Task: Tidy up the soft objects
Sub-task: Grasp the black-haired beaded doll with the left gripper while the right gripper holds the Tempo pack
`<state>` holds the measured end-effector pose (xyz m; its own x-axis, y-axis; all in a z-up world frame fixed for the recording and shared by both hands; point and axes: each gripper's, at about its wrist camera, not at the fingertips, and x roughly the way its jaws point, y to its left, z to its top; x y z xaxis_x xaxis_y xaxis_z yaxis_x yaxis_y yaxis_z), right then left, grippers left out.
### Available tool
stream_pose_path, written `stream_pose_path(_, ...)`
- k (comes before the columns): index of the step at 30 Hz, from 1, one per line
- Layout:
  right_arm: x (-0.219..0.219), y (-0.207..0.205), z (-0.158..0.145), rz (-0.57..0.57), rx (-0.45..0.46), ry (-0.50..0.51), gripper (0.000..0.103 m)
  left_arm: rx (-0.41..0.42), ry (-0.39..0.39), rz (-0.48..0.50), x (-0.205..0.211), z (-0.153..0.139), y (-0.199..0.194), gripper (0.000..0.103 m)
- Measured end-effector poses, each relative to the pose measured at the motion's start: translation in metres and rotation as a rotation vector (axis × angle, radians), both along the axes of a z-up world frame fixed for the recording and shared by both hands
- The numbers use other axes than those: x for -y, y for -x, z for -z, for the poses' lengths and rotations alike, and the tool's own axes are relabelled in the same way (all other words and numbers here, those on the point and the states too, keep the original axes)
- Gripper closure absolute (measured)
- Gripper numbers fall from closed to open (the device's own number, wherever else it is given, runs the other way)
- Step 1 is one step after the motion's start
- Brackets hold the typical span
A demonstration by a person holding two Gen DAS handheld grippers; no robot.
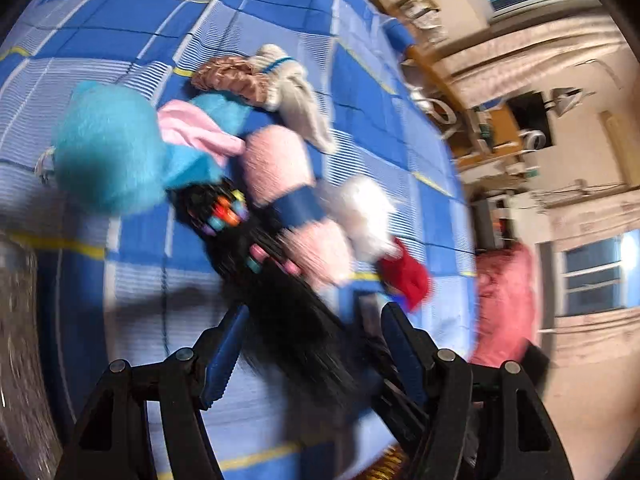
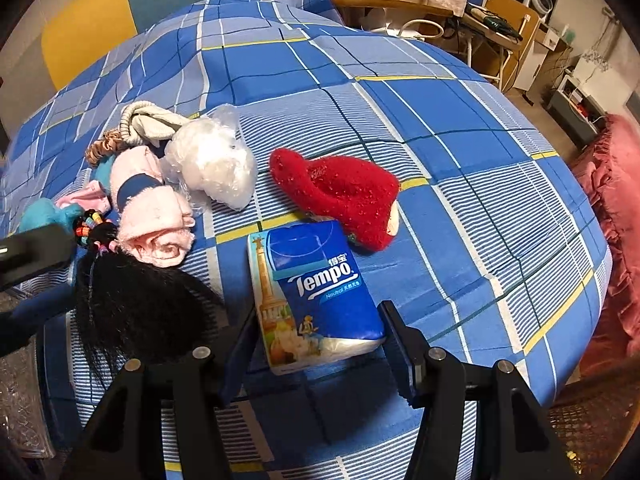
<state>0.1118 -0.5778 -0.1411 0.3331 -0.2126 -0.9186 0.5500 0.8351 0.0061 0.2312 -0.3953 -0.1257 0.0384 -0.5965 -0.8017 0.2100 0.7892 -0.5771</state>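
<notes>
Two grippers work over the blue checked bedspread (image 2: 460,168). Right gripper (image 2: 316,344) stands apart, astride the near tissue pack (image 2: 316,284): close squarely on its sides. Left gripper (image 1: 308,344), apart, straddles the black wig (image 1: 288,320) at left: pinch low, avoiding loose strands.

Blue plaid bedsheet (image 2: 460,168), wood table (image 2: 384,0), yellow headboard (image 2: 84,28).

Left wrist view: rolled sideways and blurred, close above the black wig (image 1: 280,312), facing across the bed (image 1: 120,20).
Right wrist view: upright, higher, looking down the bed over the tissue pack (image 2: 316,292).
Shared: wig, pink towel roll (image 2: 148,208), red sock (image 2: 340,196).
</notes>
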Motion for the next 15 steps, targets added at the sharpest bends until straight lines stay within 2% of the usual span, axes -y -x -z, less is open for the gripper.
stream_pose_path(5, 0.002, -0.002, 0.001, 0.001, -0.002, -0.019, 0.043, -0.055, -0.043, 0.01, 0.014, 0.03, -0.007, 0.034)
stream_pose_path(8, 0.001, -0.002, 0.001, -0.005, 0.0, -0.022, 0.043, -0.003, -0.047, 0.034, 0.018, 0.032, -0.005, 0.034)
stream_pose_path(10, 0.001, -0.001, 0.001, -0.006, 0.001, -0.023, 0.043, 0.026, -0.062, 0.063, 0.018, 0.03, -0.002, 0.037)
stream_pose_path(12, 0.002, -0.001, 0.001, -0.005, 0.002, -0.025, 0.043, 0.052, -0.106, 0.056, 0.012, 0.03, 0.0, 0.069)
stream_pose_path(15, 0.003, 0.0, 0.002, -0.002, 0.004, -0.035, 0.043, 0.022, -0.072, 0.055, -0.006, 0.035, 0.003, 0.084)
